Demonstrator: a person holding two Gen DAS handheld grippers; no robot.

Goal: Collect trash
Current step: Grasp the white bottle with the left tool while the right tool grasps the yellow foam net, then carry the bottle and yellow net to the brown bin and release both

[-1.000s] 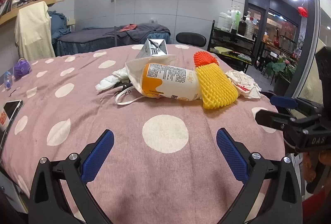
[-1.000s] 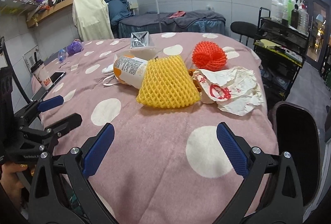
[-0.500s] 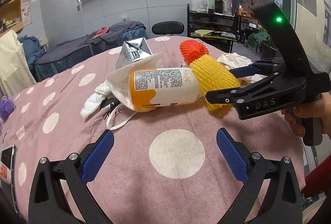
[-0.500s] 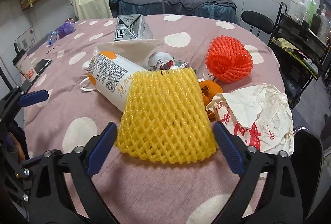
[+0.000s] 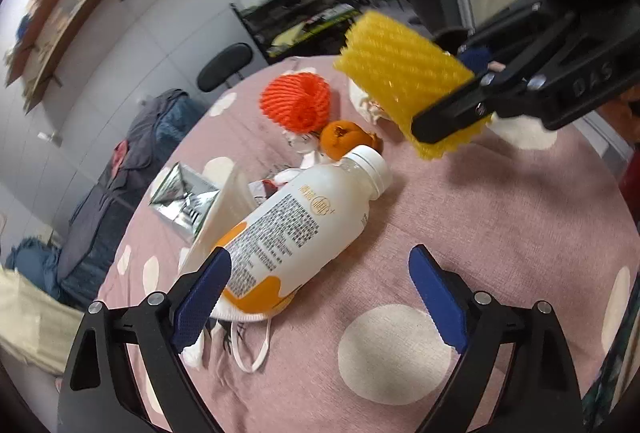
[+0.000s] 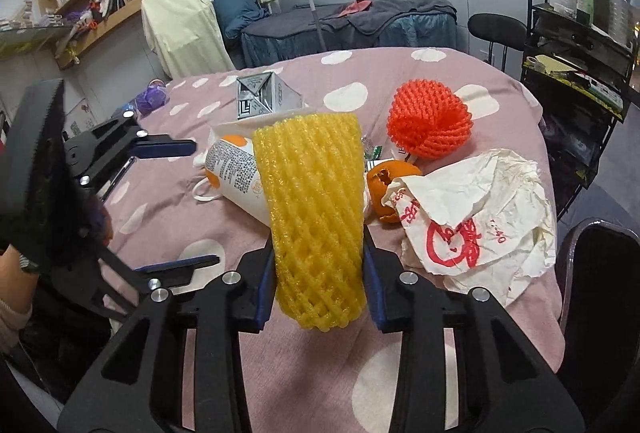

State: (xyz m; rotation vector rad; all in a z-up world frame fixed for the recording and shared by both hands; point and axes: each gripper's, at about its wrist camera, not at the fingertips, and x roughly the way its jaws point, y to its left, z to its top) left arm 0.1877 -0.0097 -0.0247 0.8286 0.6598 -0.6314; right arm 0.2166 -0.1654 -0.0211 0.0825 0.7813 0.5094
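Note:
My right gripper (image 6: 318,285) is closing and its blue pads press the sides of a yellow foam net (image 6: 316,209), which it holds upright above the pink dotted tablecloth (image 6: 312,365). In the left wrist view the net (image 5: 400,81) hangs in that gripper (image 5: 444,93) at the upper right. My left gripper (image 5: 319,255) is closing a little but still stands wide. The base of a lying white and orange bottle (image 5: 304,217) sits by its left finger, and no pad presses it. An orange foam net (image 6: 428,121), orange peel (image 6: 384,181) and a crumpled paper bag (image 6: 480,217) lie behind.
A silver carton (image 6: 264,97) and a white face mask (image 5: 248,337) lie by the bottle. A dark chair (image 6: 600,293) stands at the table's right edge, with a black trolley (image 6: 576,53) of bottles beyond. A purple item (image 6: 150,99) lies far left.
The right gripper has shut on the yellow net and lifted it off the cloth, uncovering the peel and the bottle's cap. The left gripper has rolled and moved in close to the bottle.

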